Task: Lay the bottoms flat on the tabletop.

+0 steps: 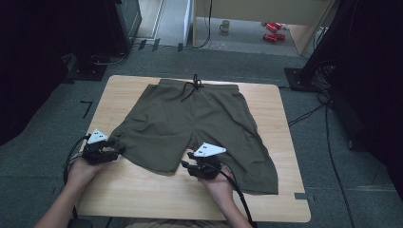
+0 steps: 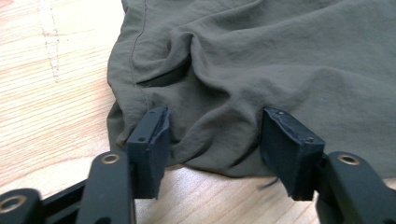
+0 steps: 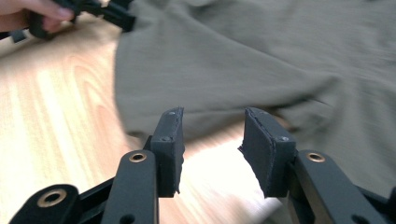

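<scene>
At the left edge of the wooden worktop, the left hand-held gripper sits at the outer hem corner of one leg of the olive-green shorts. In the left gripper view its jaws stand wide, with a bunched fold of the hem lying between them but not pinched. The cloth there is rumpled and a small dark slit, perhaps a pocket opening, shows just above the fold.

The shorts lie flat in the middle of the worktop, waistband at the far side with its dark drawstring tied in a bow, both legs pointing toward the person. Nothing looks folded yet, so the job seems to be at its very start: the grasps are being lined up, and the closing, lifting and folding are all left to do.

Further right, the right hand-held gripper rests near the inner hem of the same leg, just by the crotch. Its own view is blurred, but the jaws appear open, with bare wood between them and the cloth edge just ahead.

Count: one pair of shorts, one drawstring, two hand-held grippers, one worktop.
</scene>
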### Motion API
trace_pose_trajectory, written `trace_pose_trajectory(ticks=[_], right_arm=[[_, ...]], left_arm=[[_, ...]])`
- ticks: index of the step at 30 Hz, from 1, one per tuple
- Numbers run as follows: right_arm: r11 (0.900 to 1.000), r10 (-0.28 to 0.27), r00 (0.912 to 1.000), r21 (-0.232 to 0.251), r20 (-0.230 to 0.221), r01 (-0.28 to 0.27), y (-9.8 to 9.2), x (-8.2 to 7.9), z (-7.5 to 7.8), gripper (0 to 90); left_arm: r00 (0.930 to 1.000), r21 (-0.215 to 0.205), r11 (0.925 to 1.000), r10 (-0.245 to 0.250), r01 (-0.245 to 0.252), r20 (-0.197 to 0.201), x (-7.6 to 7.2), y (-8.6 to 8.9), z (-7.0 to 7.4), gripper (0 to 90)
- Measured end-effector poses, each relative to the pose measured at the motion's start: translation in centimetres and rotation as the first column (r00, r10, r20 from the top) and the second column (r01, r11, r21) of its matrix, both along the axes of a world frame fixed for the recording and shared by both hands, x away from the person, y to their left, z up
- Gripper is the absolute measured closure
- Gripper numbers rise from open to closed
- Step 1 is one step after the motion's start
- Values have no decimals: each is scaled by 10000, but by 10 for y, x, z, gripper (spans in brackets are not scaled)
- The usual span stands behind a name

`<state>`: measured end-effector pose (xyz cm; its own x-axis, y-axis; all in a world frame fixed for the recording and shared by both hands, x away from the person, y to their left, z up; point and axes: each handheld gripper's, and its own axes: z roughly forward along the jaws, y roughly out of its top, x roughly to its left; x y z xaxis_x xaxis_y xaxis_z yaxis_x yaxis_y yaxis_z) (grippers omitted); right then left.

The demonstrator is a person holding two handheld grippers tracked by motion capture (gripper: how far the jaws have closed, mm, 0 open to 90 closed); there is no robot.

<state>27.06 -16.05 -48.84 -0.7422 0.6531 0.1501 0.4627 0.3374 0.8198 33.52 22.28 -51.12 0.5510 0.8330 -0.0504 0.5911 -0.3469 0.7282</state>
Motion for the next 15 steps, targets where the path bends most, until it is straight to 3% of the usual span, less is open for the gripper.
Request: trace_pose_trajectory(ticks=[4, 6, 15], right_arm=[[9993, 367, 9992, 12, -185, -366, 19, 0, -6, 526], [9980, 630, 9977, -72, -263, -632, 34, 1, -12, 515], [9929, 1117, 9924, -357, -515, -1136, 56, 0, -26, 478]], left_arm=[[10000, -53, 10000, -71, 71, 36, -4, -1, 0, 497], [10000, -184, 9998, -38, 37, -50, -5, 0, 0, 589], [9992, -235, 9993, -295, 288, -267, -7, -4, 2, 786]])
